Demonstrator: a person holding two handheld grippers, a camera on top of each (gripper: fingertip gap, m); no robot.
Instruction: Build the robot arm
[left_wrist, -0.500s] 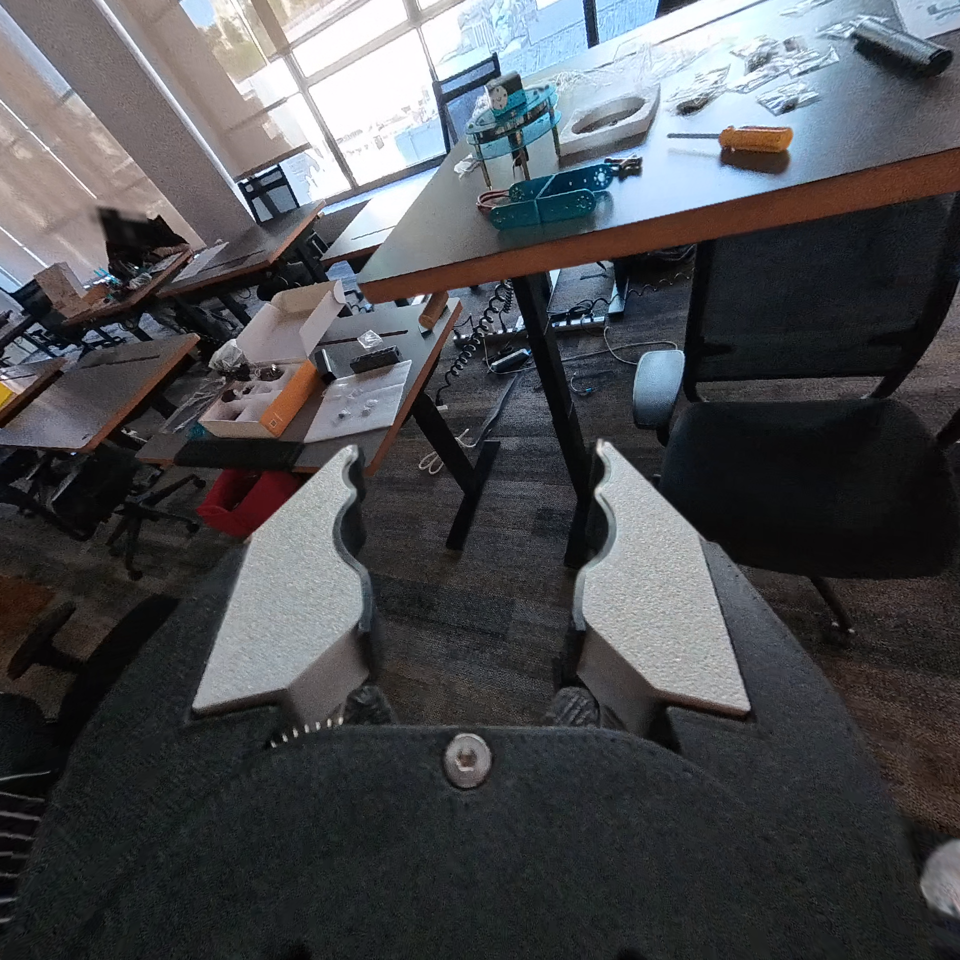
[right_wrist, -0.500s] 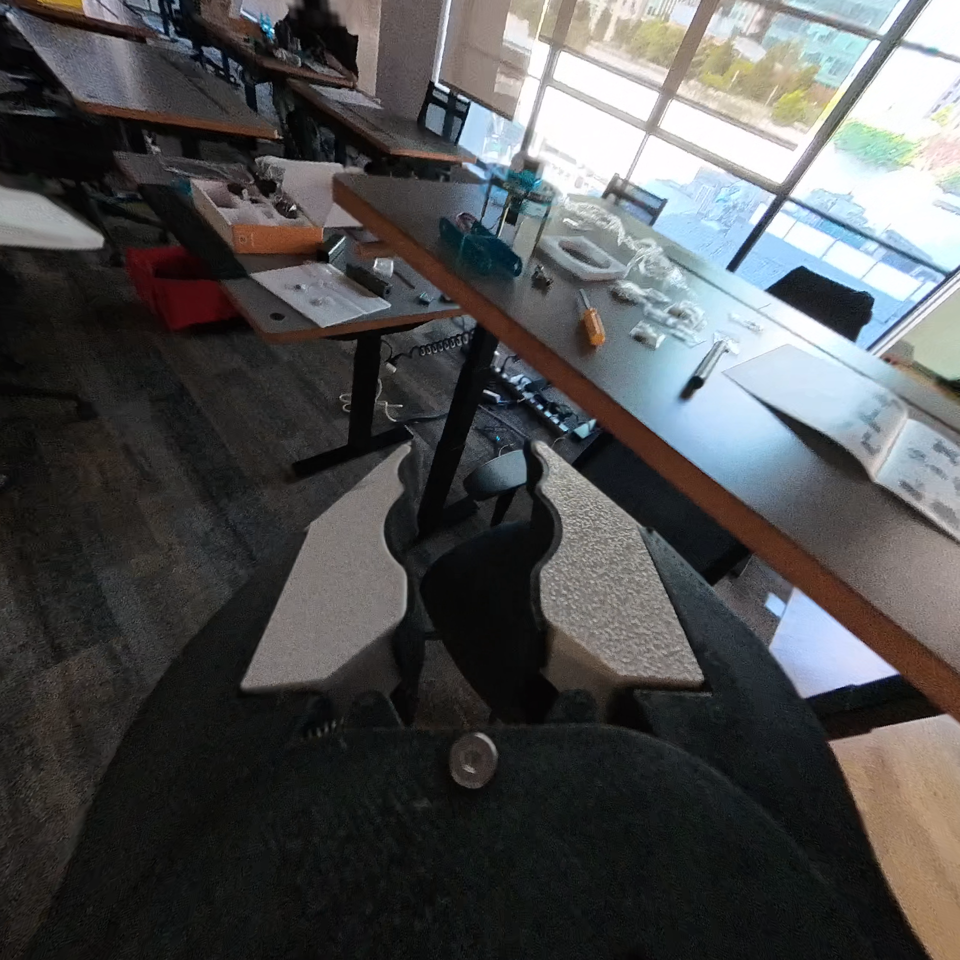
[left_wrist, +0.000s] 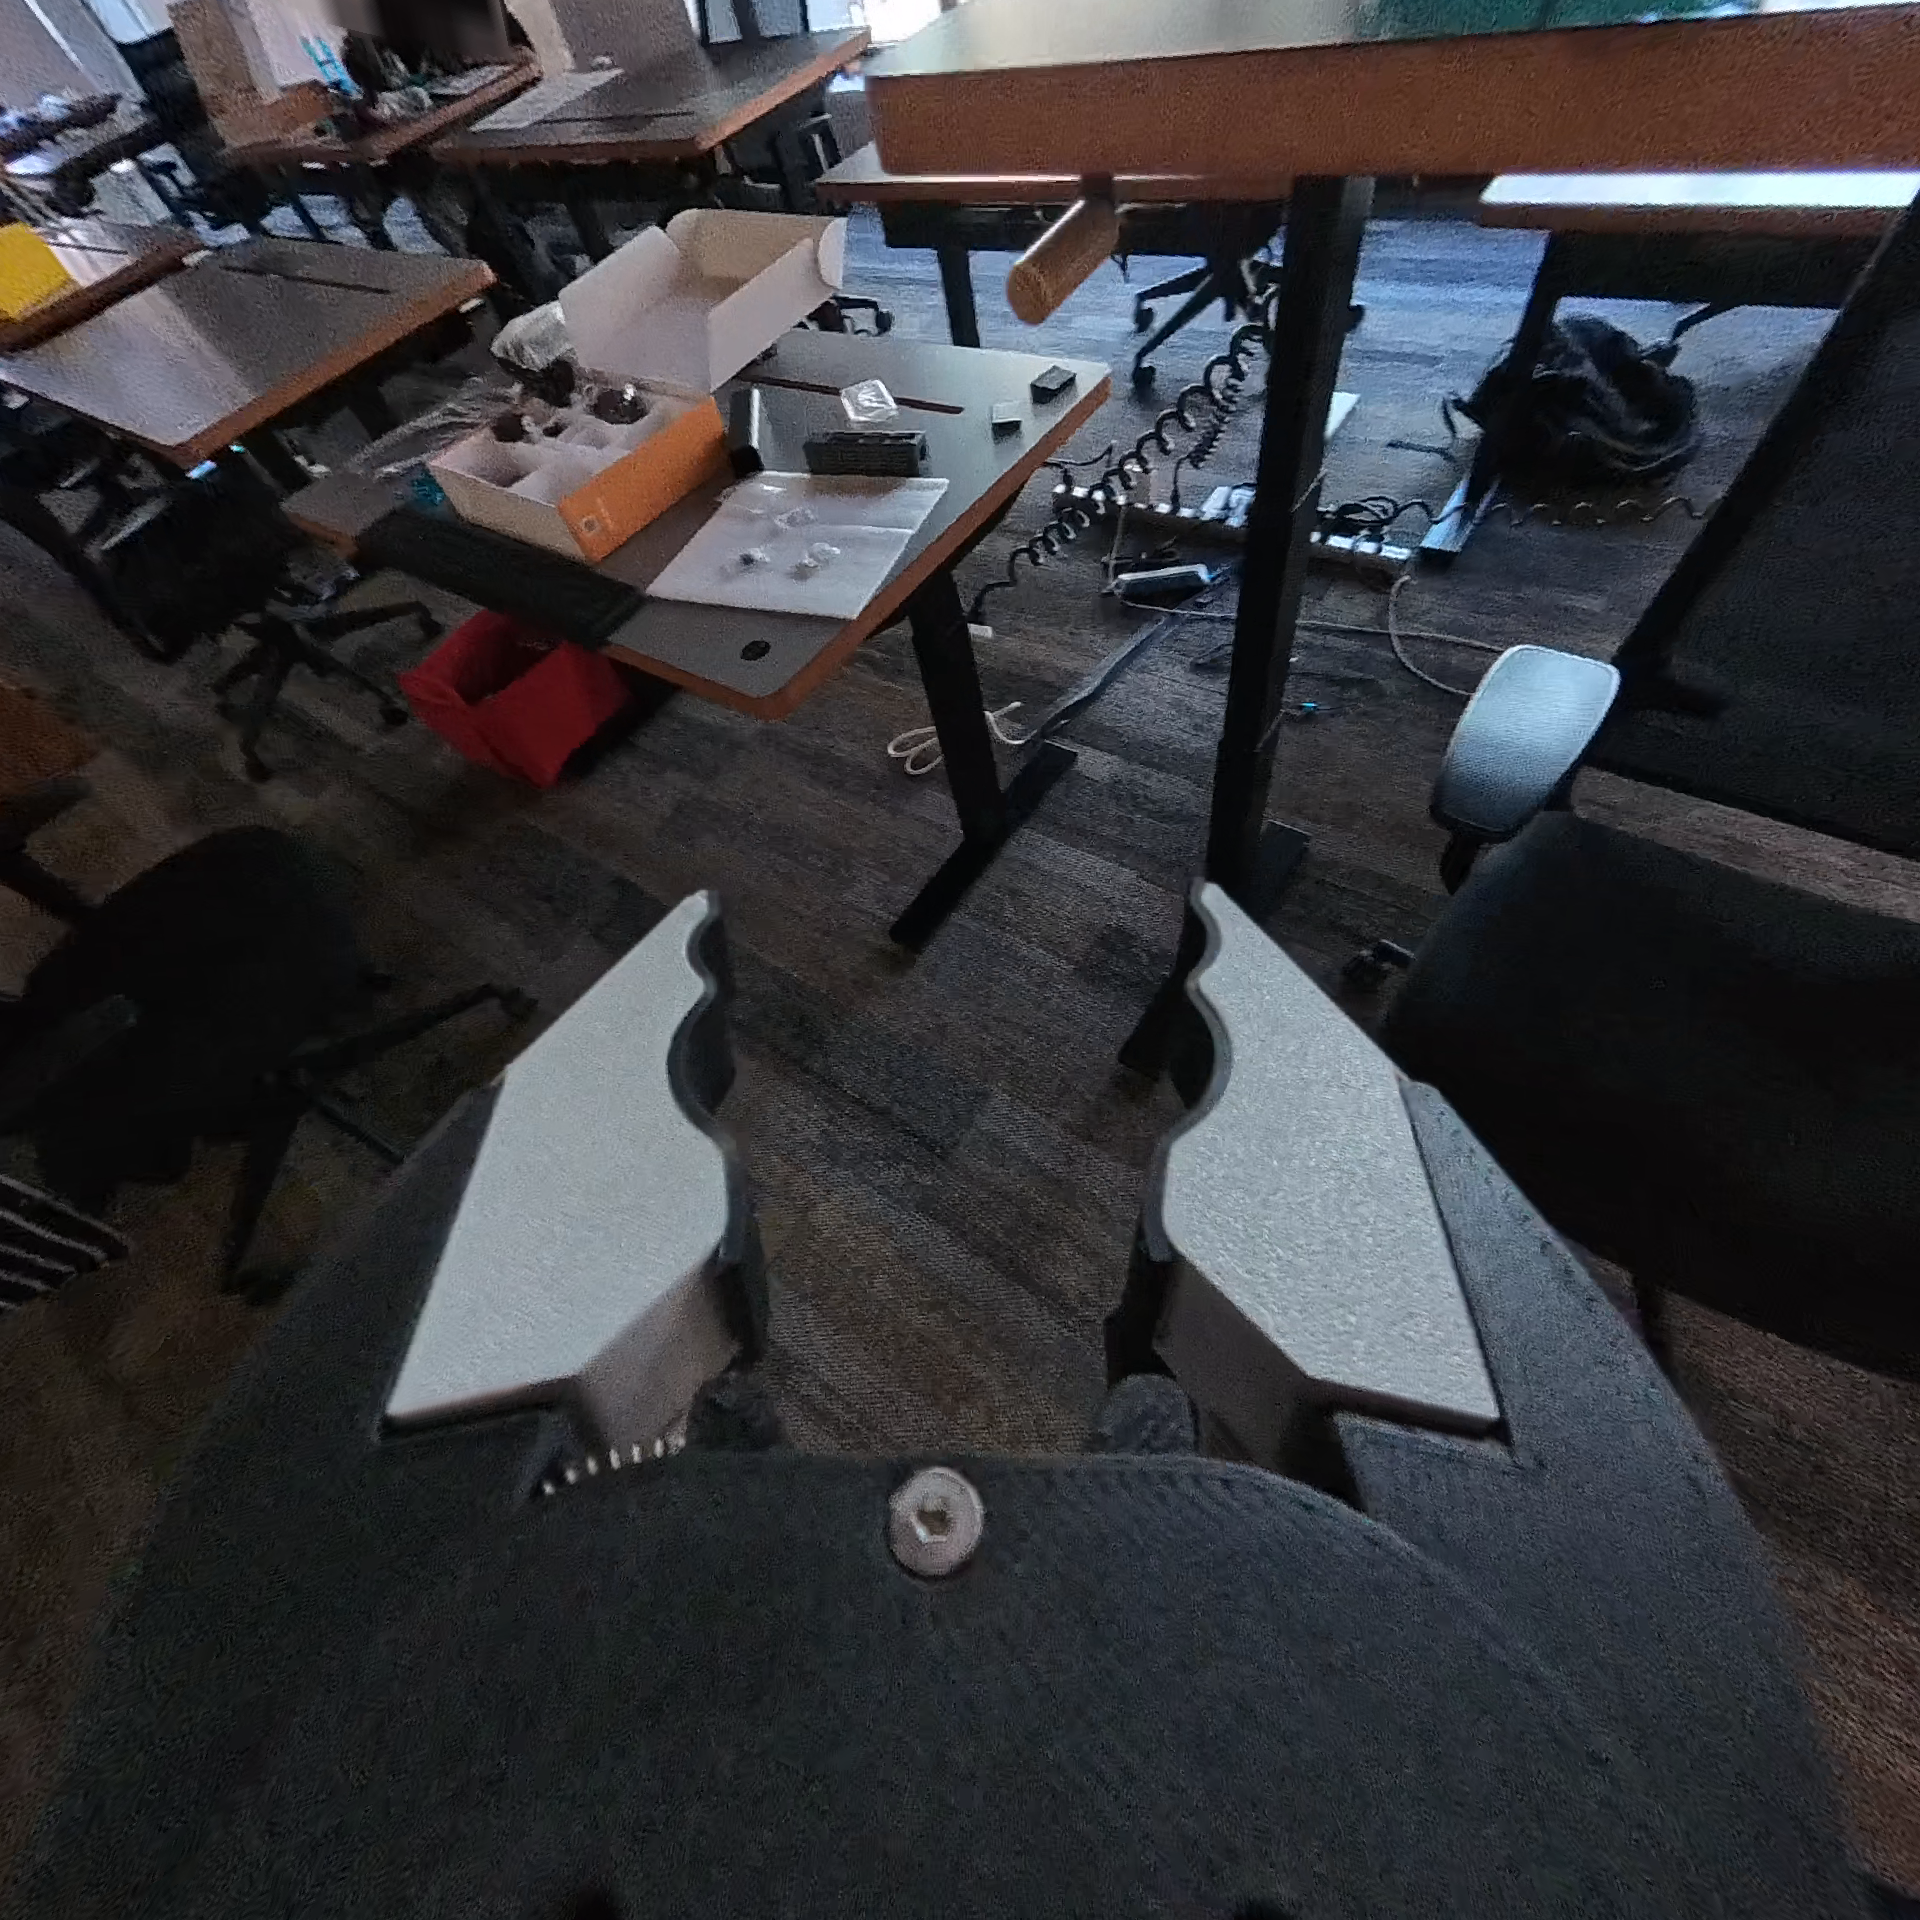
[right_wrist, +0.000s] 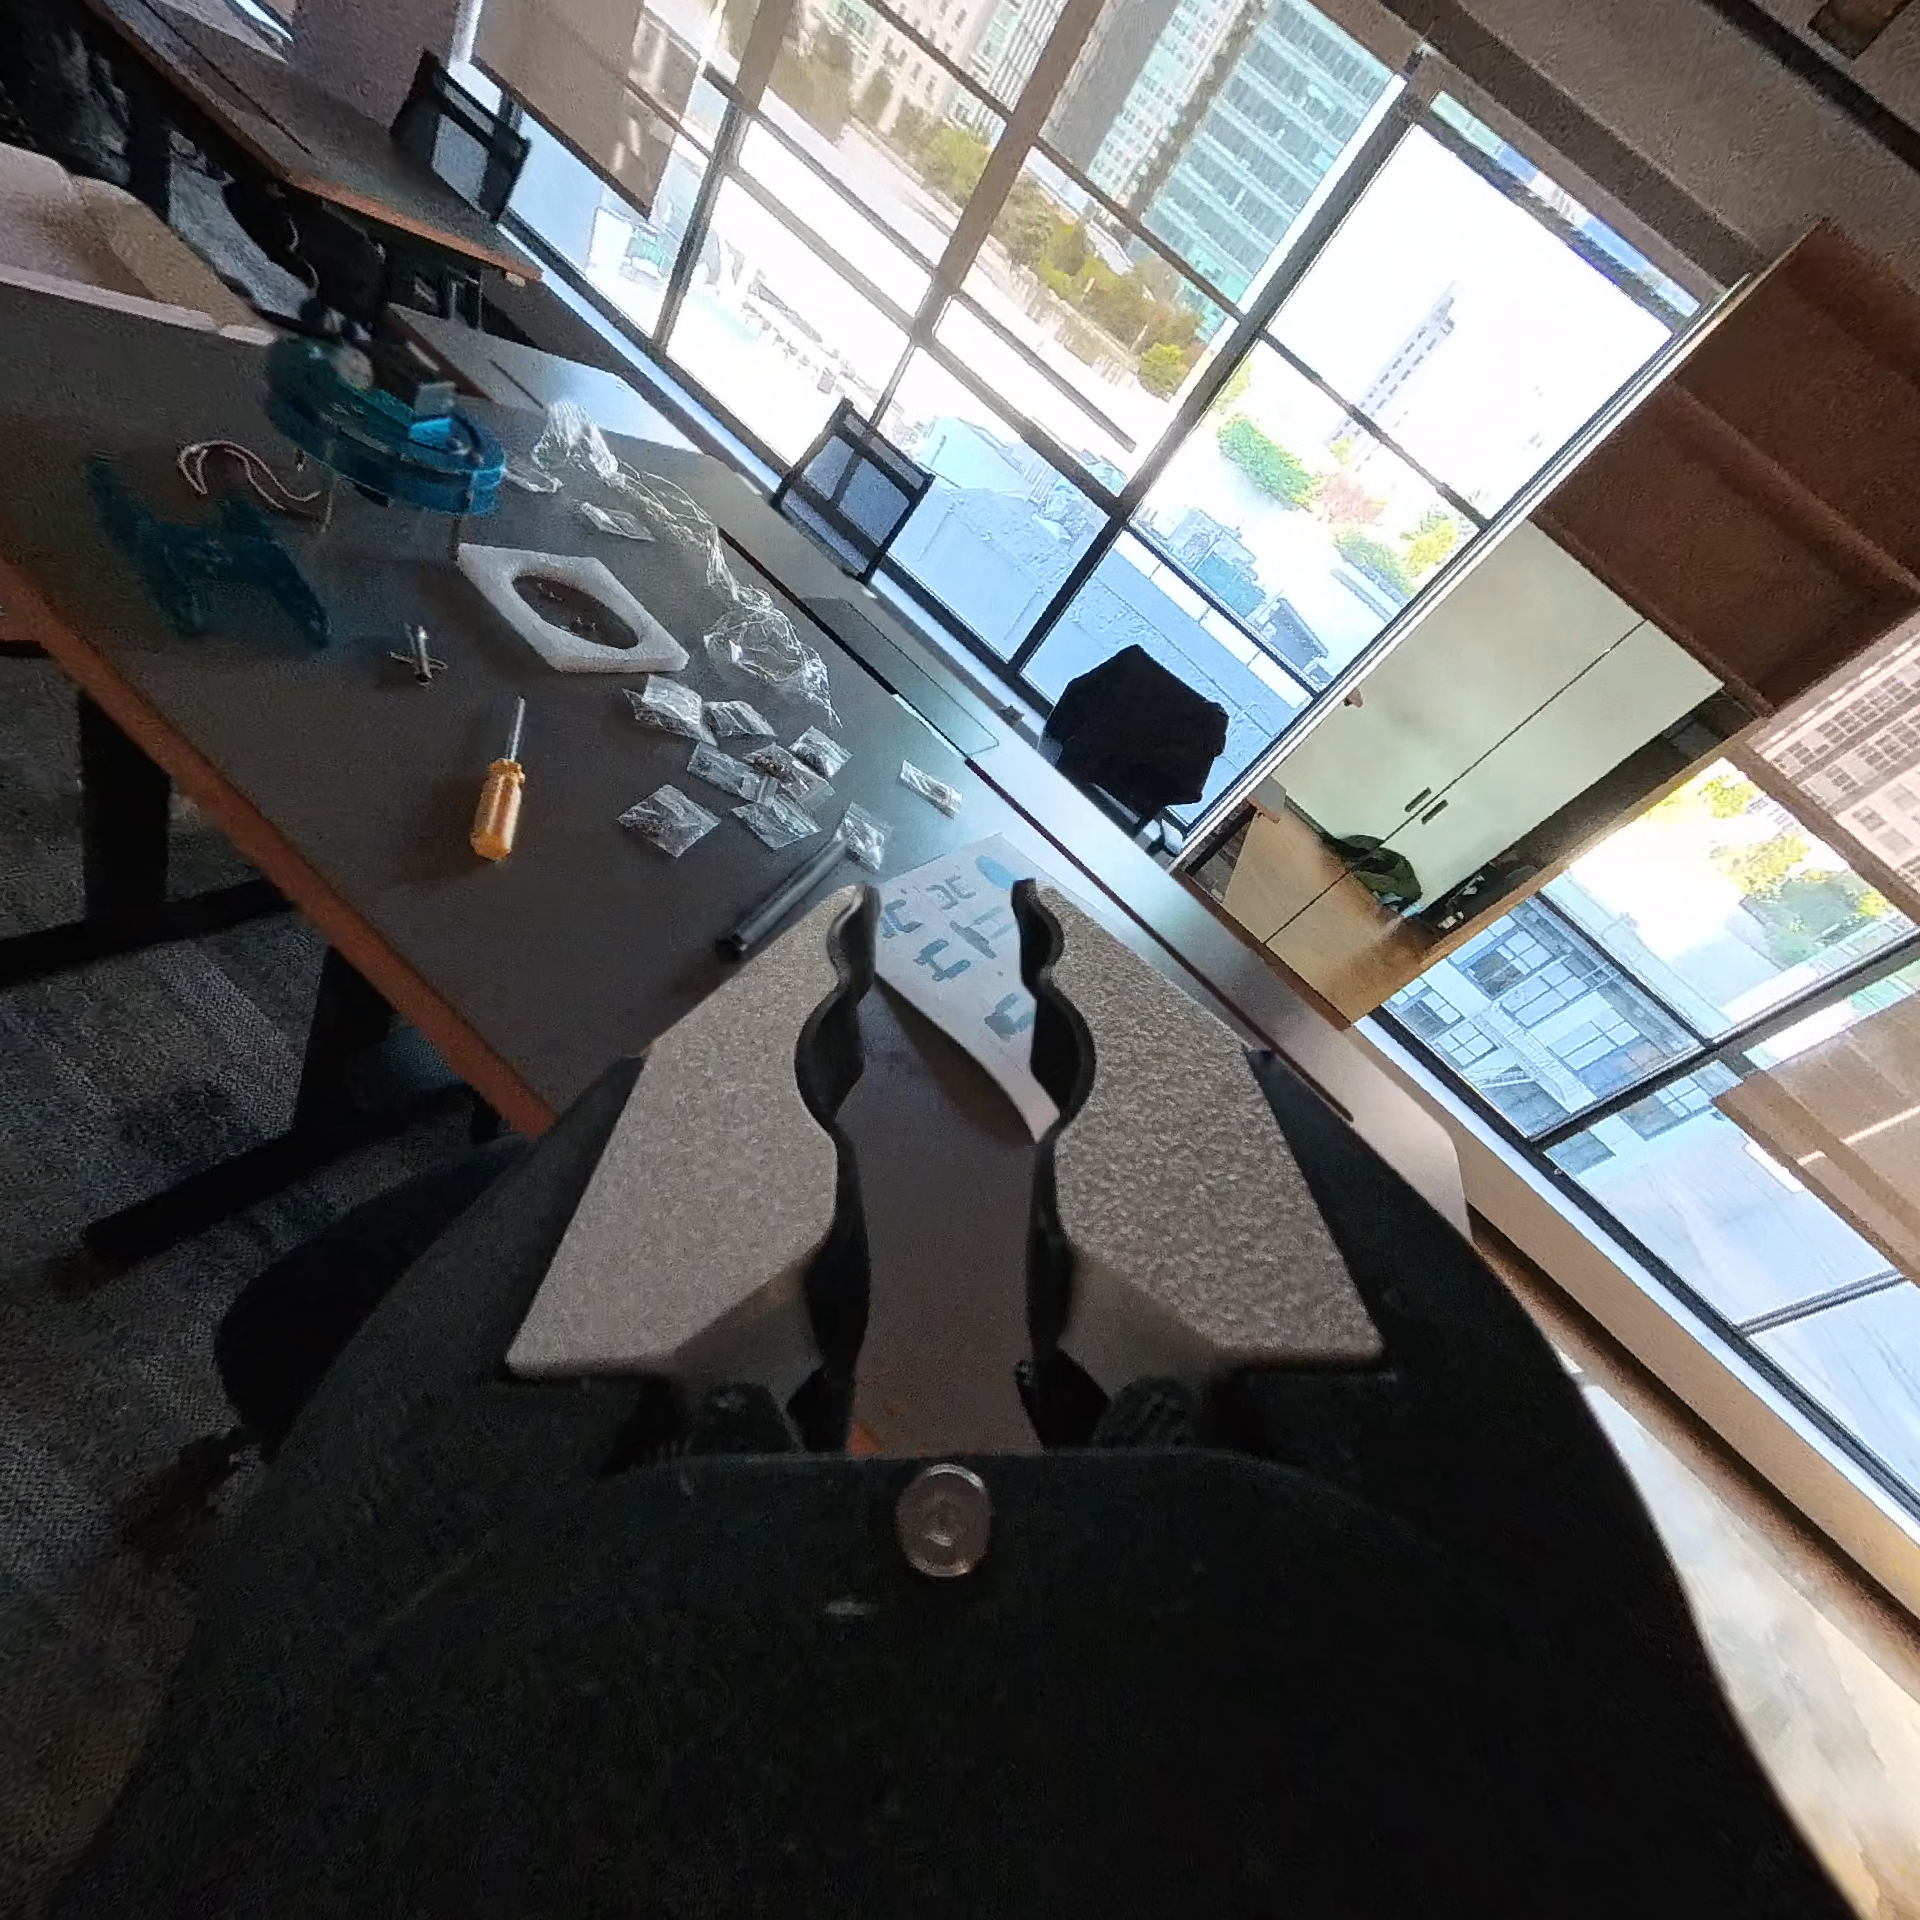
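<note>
Since half a second ago, my left claw (left_wrist: 951, 925) has dipped below the dark orange-edged surface (left_wrist: 1392, 114); it gapes empty over carpet, beside the black office chair (left_wrist: 1662, 1091). My right claw (right_wrist: 945, 904) has risen above that surface, fingers parted and empty, nearest the white printed sheet (right_wrist: 961, 966) at frame centre and the orange-handled screwdriver (right_wrist: 497, 795) left.

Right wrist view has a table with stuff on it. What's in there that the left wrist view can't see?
Only the right wrist view shows the tabletop: an orange screwdriver, little plastic bags, a white foam piece, blue parts, a paper sheet, and big windows.

Only the left wrist view shows a lower desk with an open box, a red bin and floor cables.

Both show an open, empty gripper: left, right.
</note>
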